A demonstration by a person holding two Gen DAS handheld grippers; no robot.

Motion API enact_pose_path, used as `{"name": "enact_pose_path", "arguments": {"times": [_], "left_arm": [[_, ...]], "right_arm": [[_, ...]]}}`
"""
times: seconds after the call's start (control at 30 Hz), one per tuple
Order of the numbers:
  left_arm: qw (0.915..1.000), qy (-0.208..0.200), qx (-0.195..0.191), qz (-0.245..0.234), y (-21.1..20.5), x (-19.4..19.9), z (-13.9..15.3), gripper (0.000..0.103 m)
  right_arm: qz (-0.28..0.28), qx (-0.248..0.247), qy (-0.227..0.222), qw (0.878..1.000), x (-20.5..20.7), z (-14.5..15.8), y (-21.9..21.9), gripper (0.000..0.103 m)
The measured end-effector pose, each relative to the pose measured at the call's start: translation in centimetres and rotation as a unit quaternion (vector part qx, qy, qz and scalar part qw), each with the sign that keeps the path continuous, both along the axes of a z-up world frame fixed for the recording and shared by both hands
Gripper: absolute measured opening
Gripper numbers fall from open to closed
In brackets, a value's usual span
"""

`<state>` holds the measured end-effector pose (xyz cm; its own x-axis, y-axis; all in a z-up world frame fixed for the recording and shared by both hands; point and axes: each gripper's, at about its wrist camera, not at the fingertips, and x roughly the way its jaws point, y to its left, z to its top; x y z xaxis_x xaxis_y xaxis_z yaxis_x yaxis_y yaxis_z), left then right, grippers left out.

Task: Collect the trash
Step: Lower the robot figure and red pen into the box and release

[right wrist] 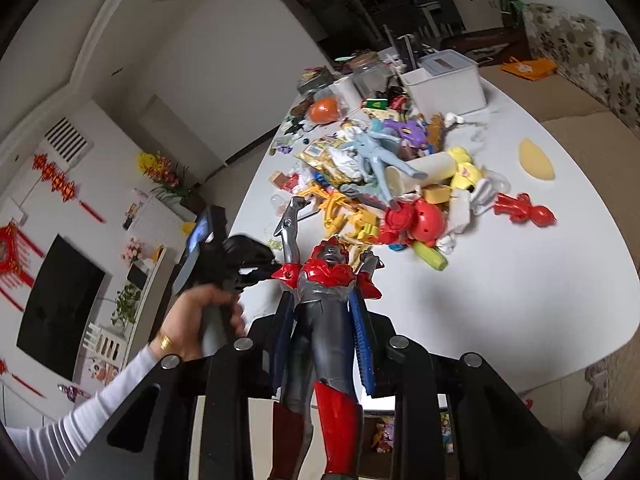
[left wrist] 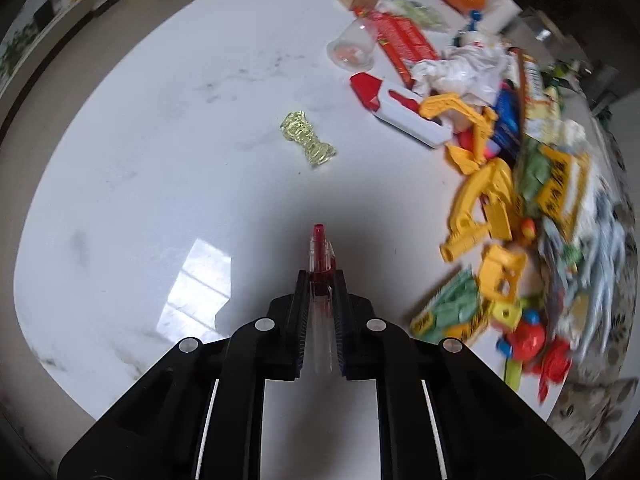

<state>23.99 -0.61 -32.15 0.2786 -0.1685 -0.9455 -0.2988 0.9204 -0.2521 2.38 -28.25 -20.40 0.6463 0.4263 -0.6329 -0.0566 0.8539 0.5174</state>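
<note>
Pen (left wrist: 320, 268) pinched lengthwise in the left hand-held gripper (left wrist: 320, 280), tip toward the green wrapper (left wrist: 307, 138) lying crosswise straight ahead on the desk (left wrist: 160, 160), while the right hand-held gripper (right wrist: 322, 320) clamps a toy figure (right wrist: 326, 320) above the desk's pile.

We see a glossy white marbled table (left wrist: 160, 160), its sheen catching window light. The pen (left wrist: 320, 272) is clear plastic, red-tipped. The figure (right wrist: 328, 320) is shiny moulded plastic, silver and red. Matt black gripper (left wrist: 320, 280) plastic frames it.
</note>
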Motion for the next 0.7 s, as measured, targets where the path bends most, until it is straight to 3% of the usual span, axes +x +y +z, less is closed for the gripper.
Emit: {"name": "enact_pose_path", "arguments": {"times": [0.2,0.3,0.43,0.57,0.7], "left_arm": [[0.9952,-0.052,-0.034,-0.075,2.6,-8.7,2.4,0.011],[0.9898,-0.072,-0.031,-0.119,3.9,-13.9,3.8,0.011],[0.9855,-0.068,-0.018,-0.154,5.4,-19.0,4.4,0.011],[0.9808,-0.035,-0.018,-0.191,5.9,-24.6,2.3,0.011],[0.9771,0.029,-0.042,-0.206,4.7,-27.8,-3.8,0.011]], "right_arm": [[0.044,-0.015,0.009,0.999,-0.3,-0.4,2.3,0.028],[0.079,-0.022,0.029,0.996,-1.5,-1.3,4.2,0.028],[0.121,-0.027,0.070,0.990,-3.7,-3.4,6.8,0.028],[0.153,-0.037,0.125,0.980,-6.4,-6.9,9.1,0.028],[0.166,-0.047,0.192,0.966,-8.3,-12.7,10.6,0.028]]}}
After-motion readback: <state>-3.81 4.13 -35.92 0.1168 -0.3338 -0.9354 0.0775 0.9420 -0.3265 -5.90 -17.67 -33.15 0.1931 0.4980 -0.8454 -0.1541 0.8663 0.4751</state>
